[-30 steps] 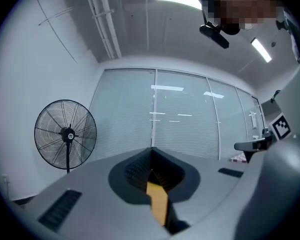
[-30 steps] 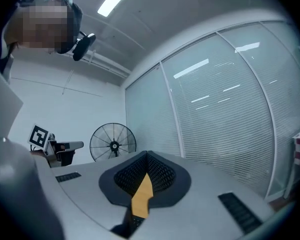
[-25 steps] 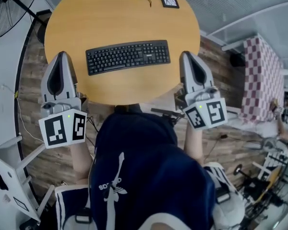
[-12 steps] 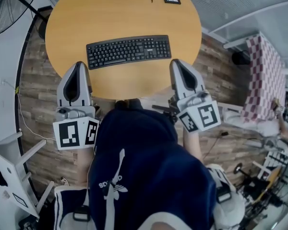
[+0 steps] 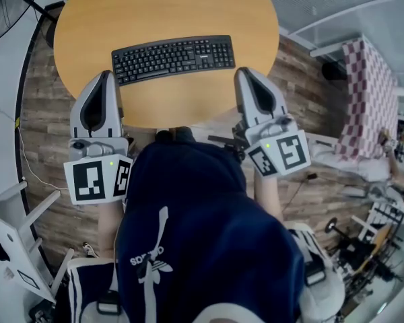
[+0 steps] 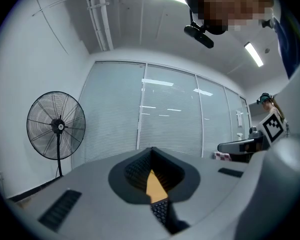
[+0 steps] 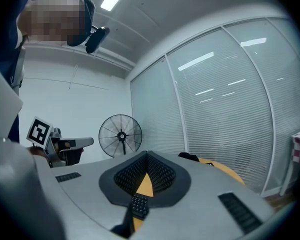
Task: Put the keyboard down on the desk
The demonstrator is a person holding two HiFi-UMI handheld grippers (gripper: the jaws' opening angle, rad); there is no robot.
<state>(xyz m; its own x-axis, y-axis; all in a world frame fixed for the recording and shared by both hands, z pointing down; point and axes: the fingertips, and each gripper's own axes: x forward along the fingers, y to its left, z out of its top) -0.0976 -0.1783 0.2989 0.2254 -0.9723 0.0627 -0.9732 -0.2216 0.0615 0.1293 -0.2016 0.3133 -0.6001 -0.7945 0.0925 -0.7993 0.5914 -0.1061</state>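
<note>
Round wooden desk under black keyboard; left gripper, right gripper closed, empty.

Black pedestal fan beside blind-covered glass wall, ceiling strip light, red-checked cloth, wood-plank floor
</note>
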